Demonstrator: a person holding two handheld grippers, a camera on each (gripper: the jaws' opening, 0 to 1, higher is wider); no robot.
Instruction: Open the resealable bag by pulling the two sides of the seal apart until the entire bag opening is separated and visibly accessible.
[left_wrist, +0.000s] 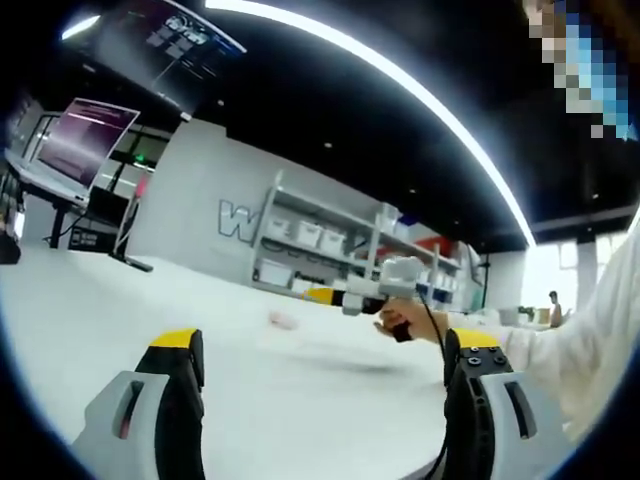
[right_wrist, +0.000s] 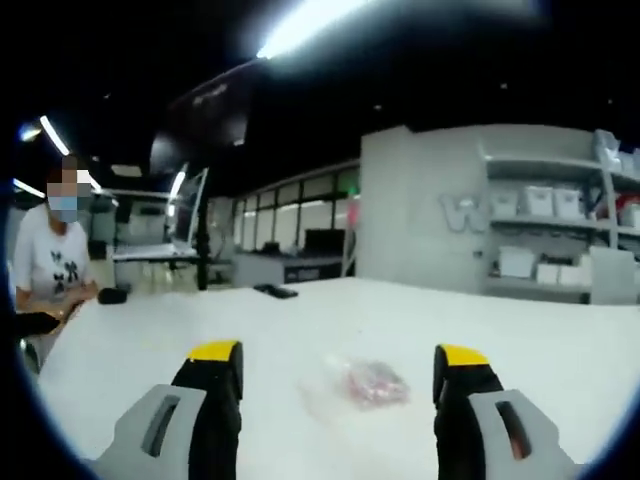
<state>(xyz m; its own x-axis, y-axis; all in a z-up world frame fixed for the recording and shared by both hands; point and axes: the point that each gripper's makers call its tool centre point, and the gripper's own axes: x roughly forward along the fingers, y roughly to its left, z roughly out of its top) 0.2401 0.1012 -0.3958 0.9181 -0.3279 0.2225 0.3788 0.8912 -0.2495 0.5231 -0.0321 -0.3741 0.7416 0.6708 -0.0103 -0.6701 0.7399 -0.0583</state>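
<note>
Both tongs gape empty over the white table (right_wrist: 300, 320), bag (right_wrist: 368, 382) lying flat, shelves (right_wrist: 560, 235) behind

A large pale letter "W" stands on the grey wall (left_wrist: 200, 215), at about 10 o'clock from the shelves (left_wrist: 330, 245) in the left gripper view. The same "W" appears on that wall in the right gripper view, at 3 o'clock. Rest of the lettering is cut off. Text on the monitor (left_wrist: 85, 140) is too blurred to read.
</note>
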